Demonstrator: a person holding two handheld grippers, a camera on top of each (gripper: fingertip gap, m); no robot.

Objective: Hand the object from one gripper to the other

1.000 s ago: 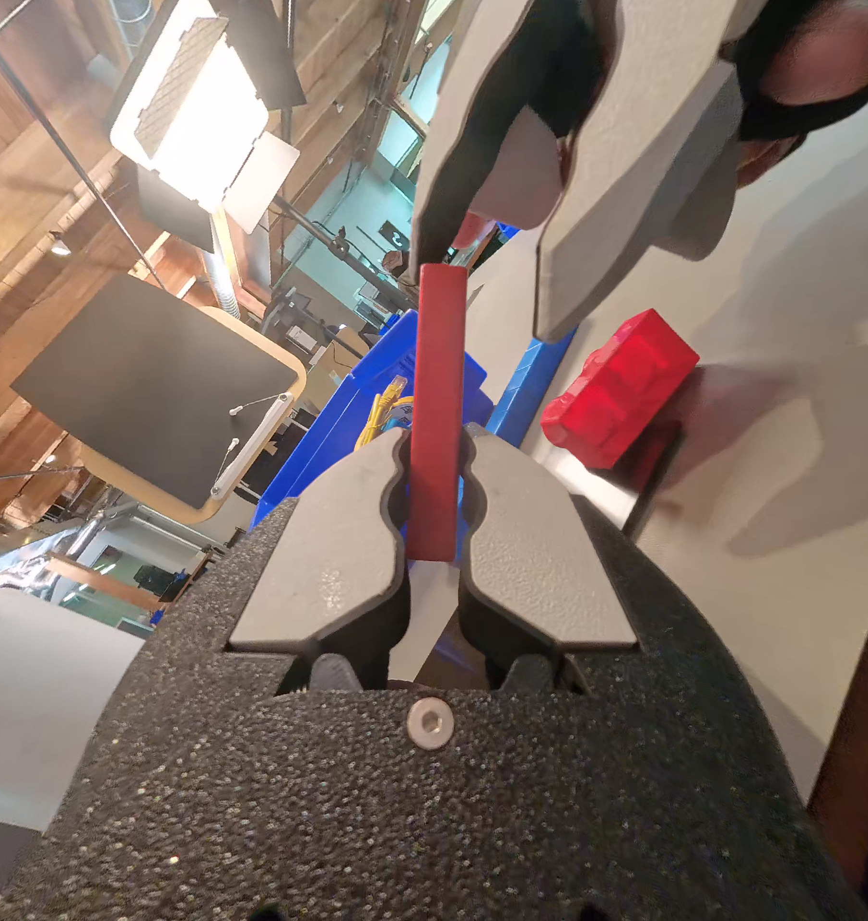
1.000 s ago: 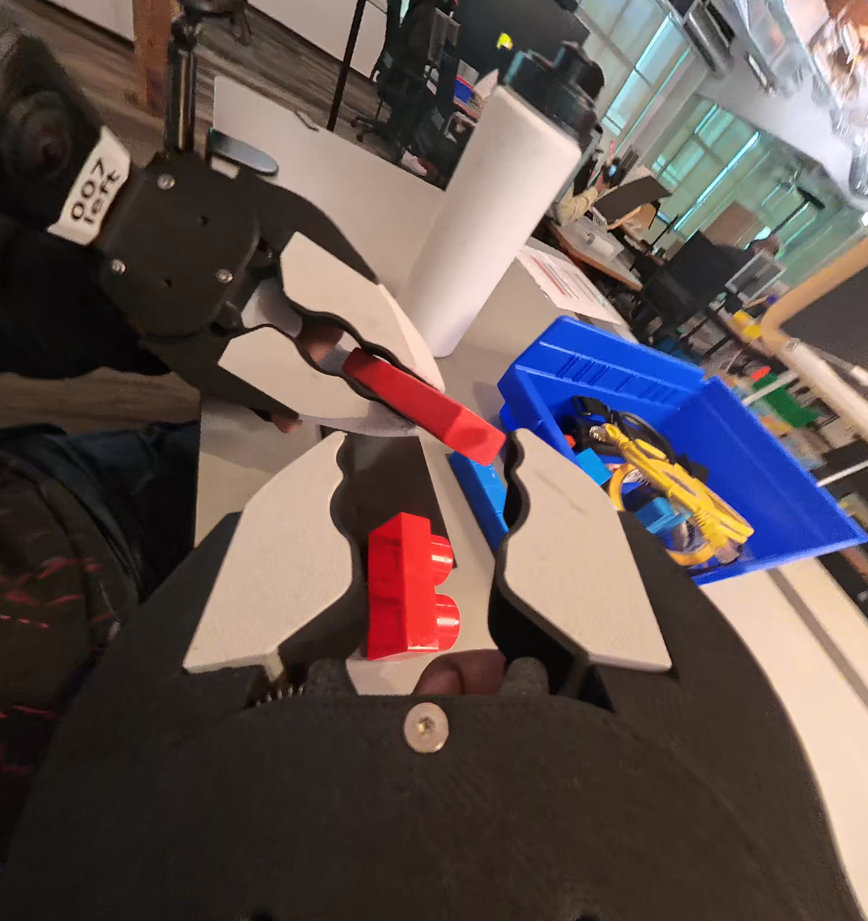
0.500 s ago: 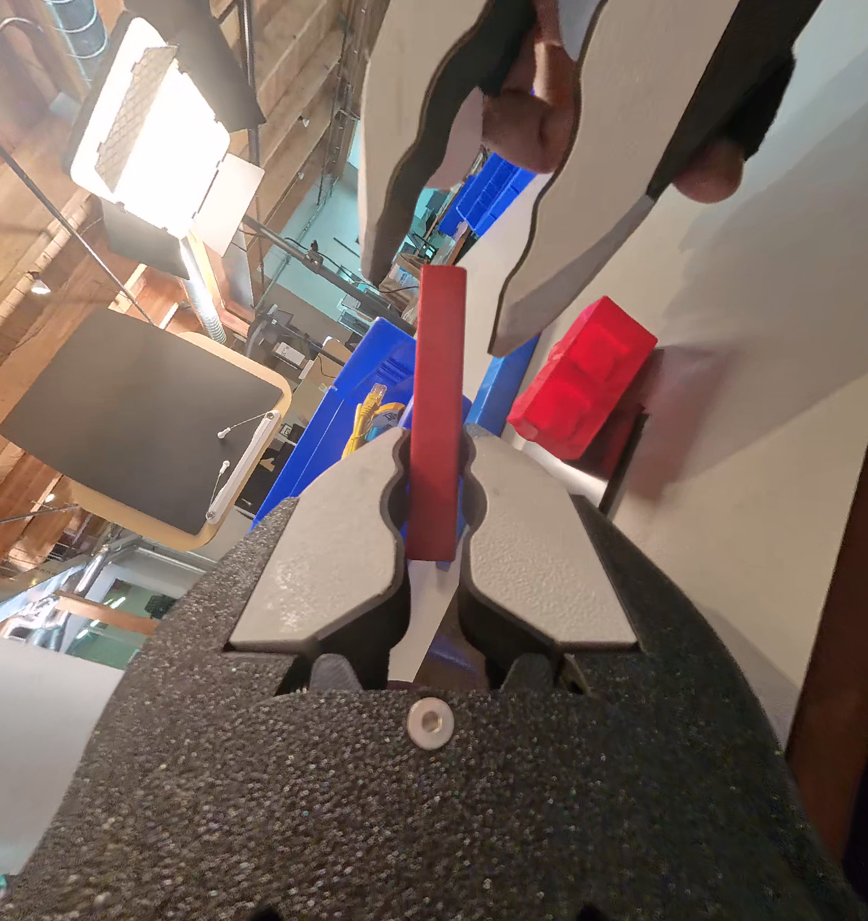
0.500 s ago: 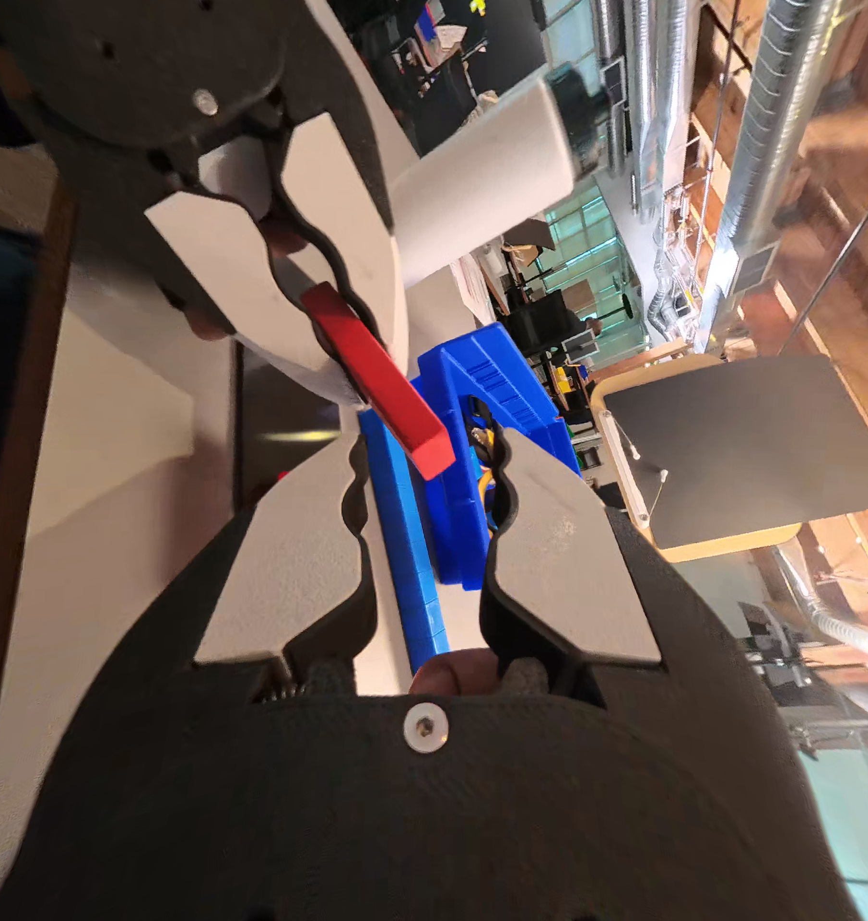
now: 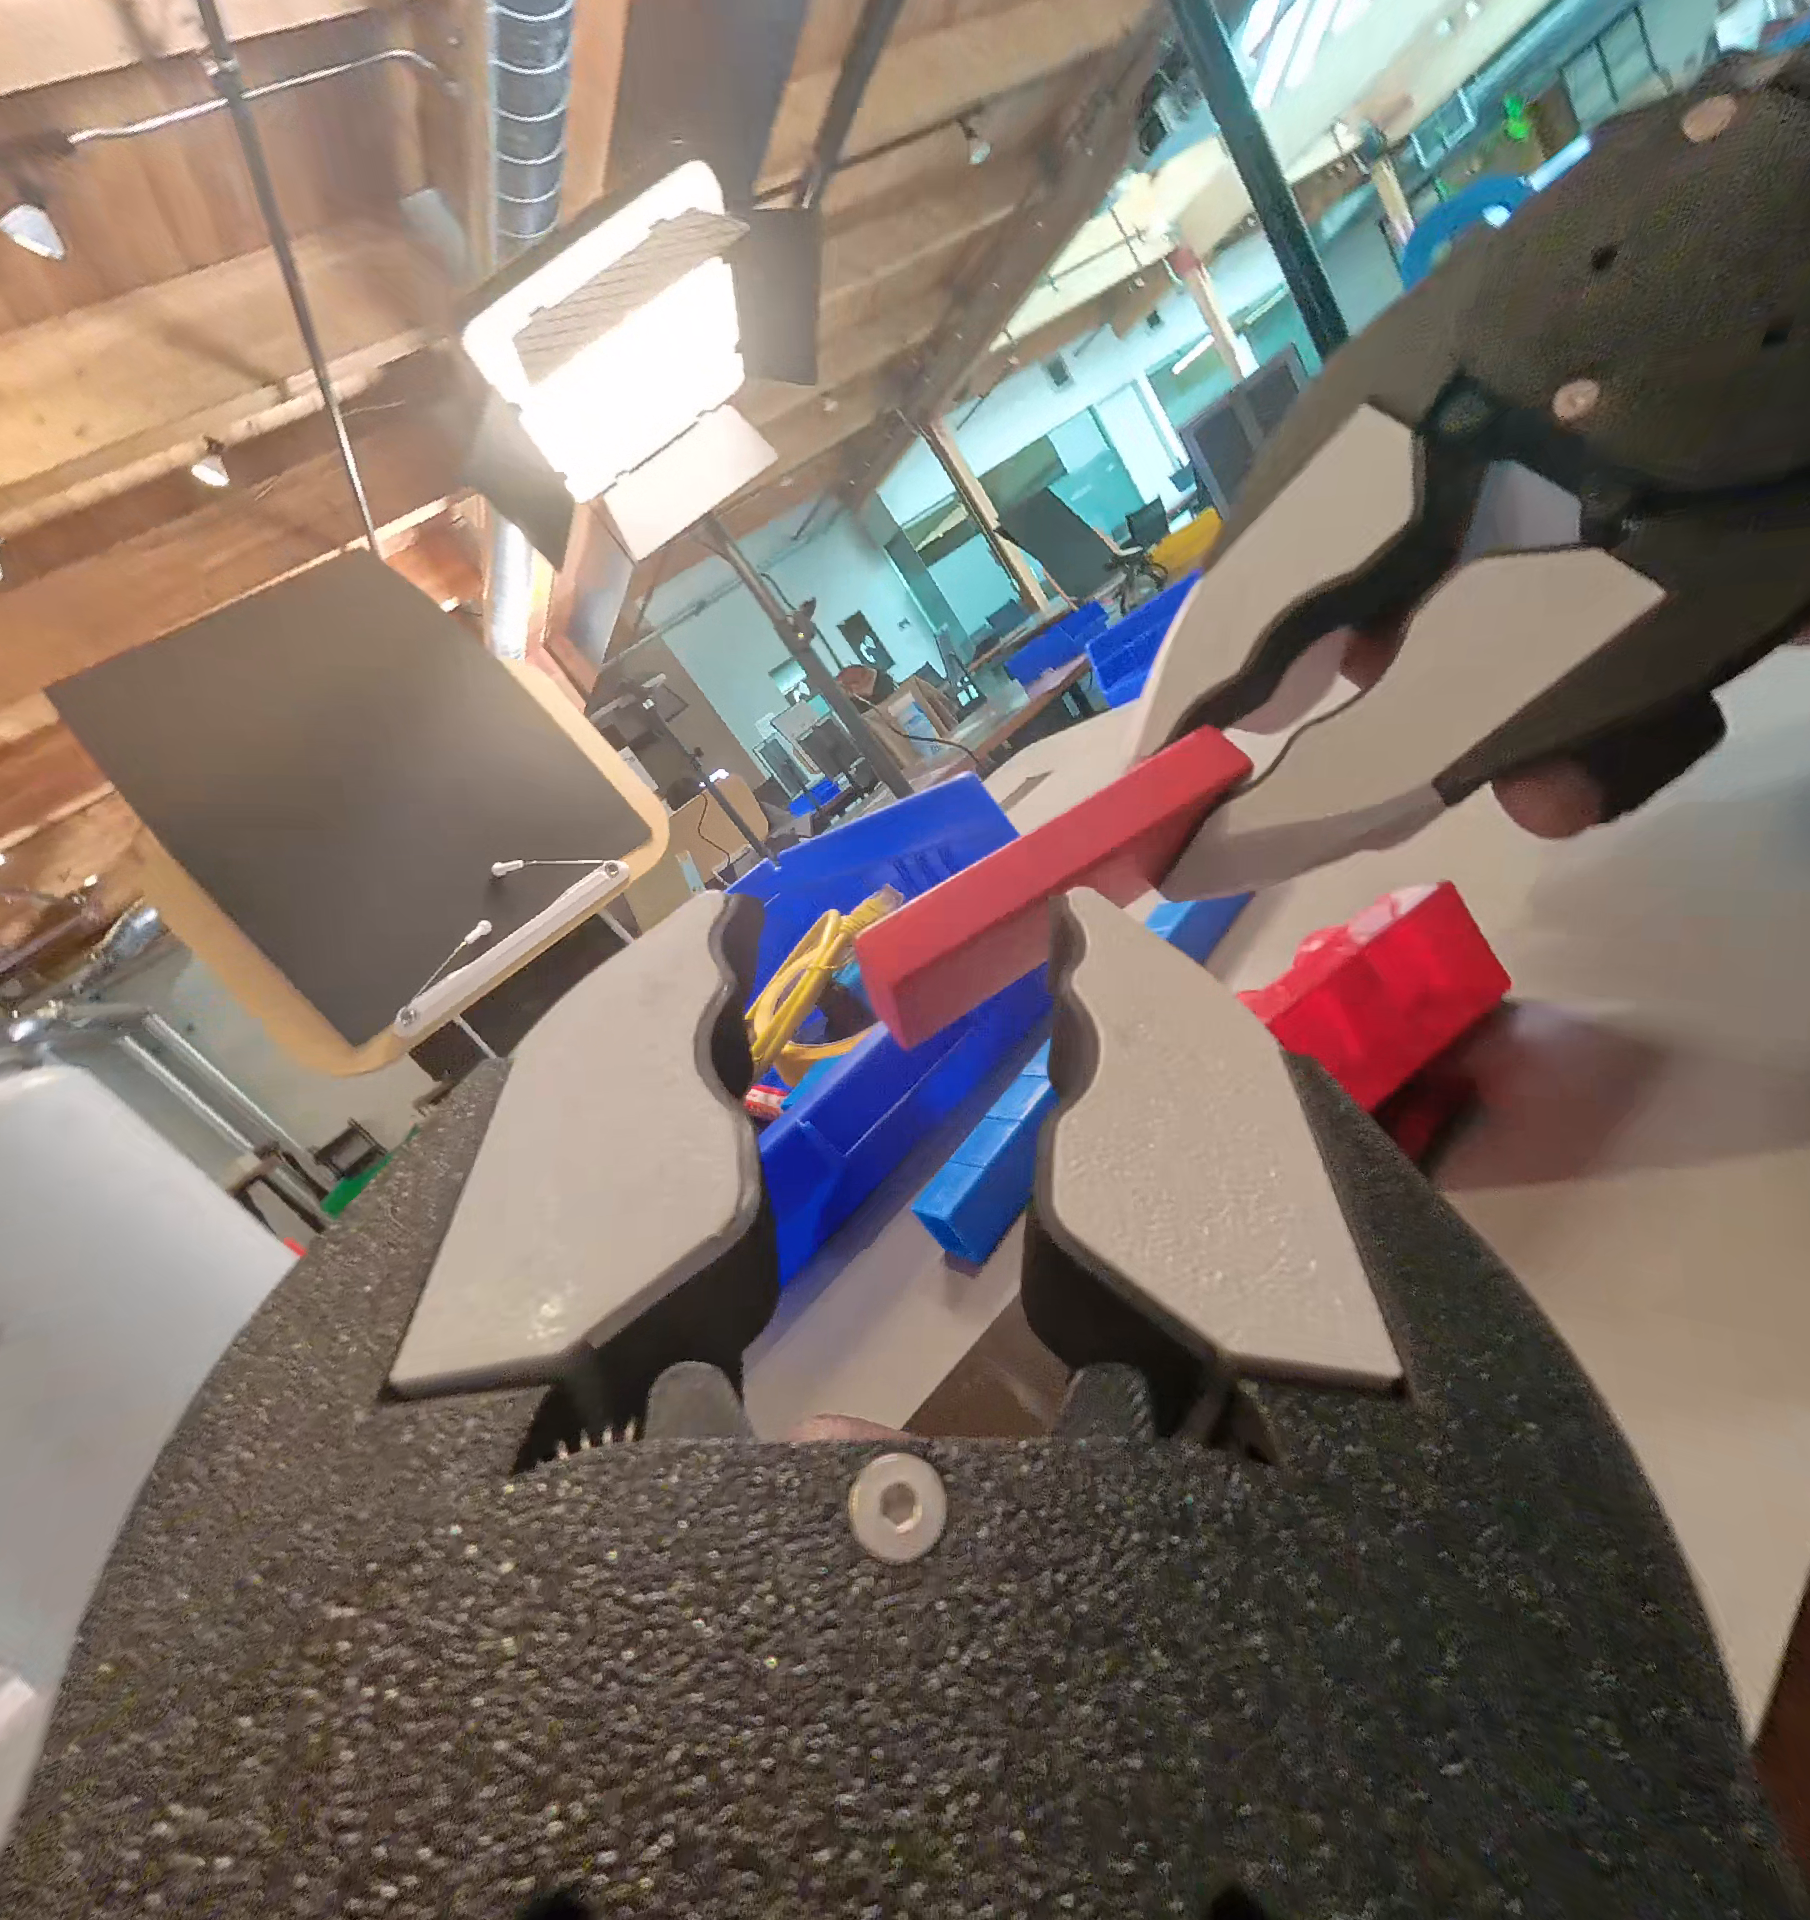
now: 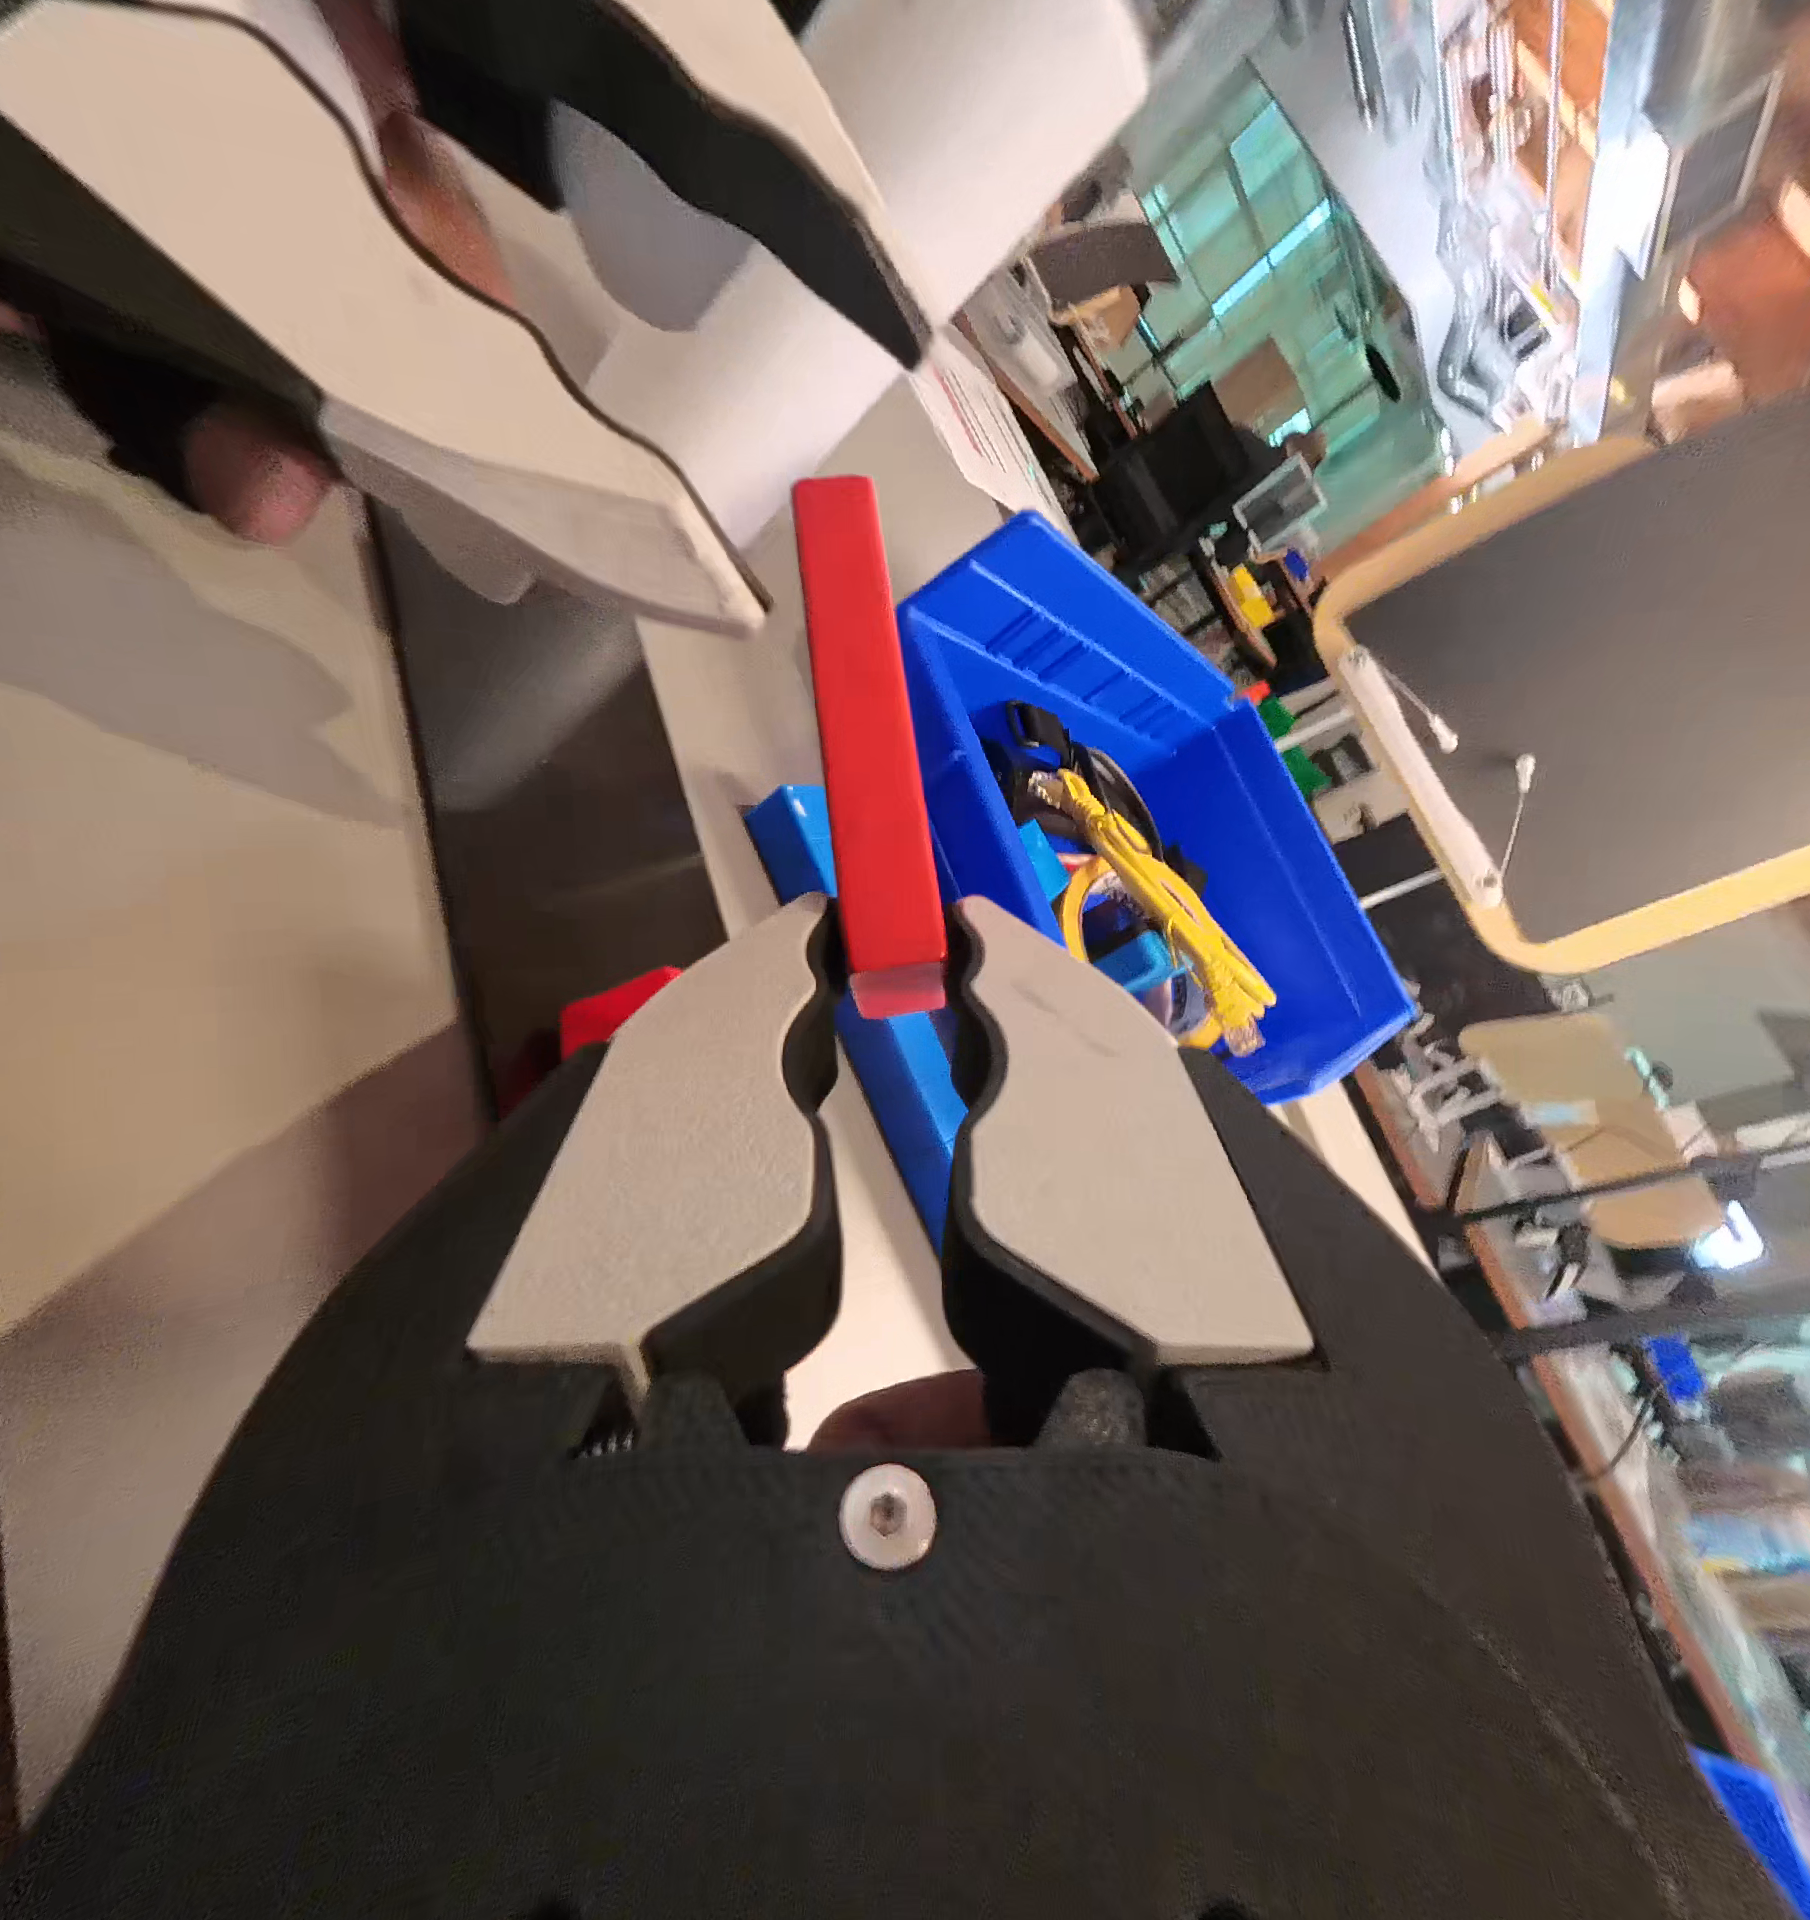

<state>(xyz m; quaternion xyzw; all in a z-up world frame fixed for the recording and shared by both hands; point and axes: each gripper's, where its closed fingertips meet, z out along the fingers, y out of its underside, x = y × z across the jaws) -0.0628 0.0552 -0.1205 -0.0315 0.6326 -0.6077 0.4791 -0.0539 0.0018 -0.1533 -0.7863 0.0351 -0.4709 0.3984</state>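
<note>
A flat red bar (image 6: 859, 727) sticks out ahead of my right gripper (image 6: 890, 925), which is shut on its near end. In the left wrist view the same bar (image 5: 1036, 883) is held at its far end by the right gripper (image 5: 1192, 800). The bar's free end lies between the fingers of my left gripper (image 5: 896, 914), which is open and not touching it. In the right wrist view the left gripper (image 6: 833, 488) shows at the upper left, jaws apart, just beyond the bar's tip.
A red studded brick (image 5: 1389, 987) lies on the light table (image 5: 1607, 1247). A long blue block (image 5: 984, 1174) lies beside a blue bin (image 6: 1275, 831) holding a yellow cable (image 6: 1150, 873). A white bottle (image 6: 880, 208) stands behind it.
The right gripper closed on the bar's far end. The left gripper opened and let go. Both views have tilted.
</note>
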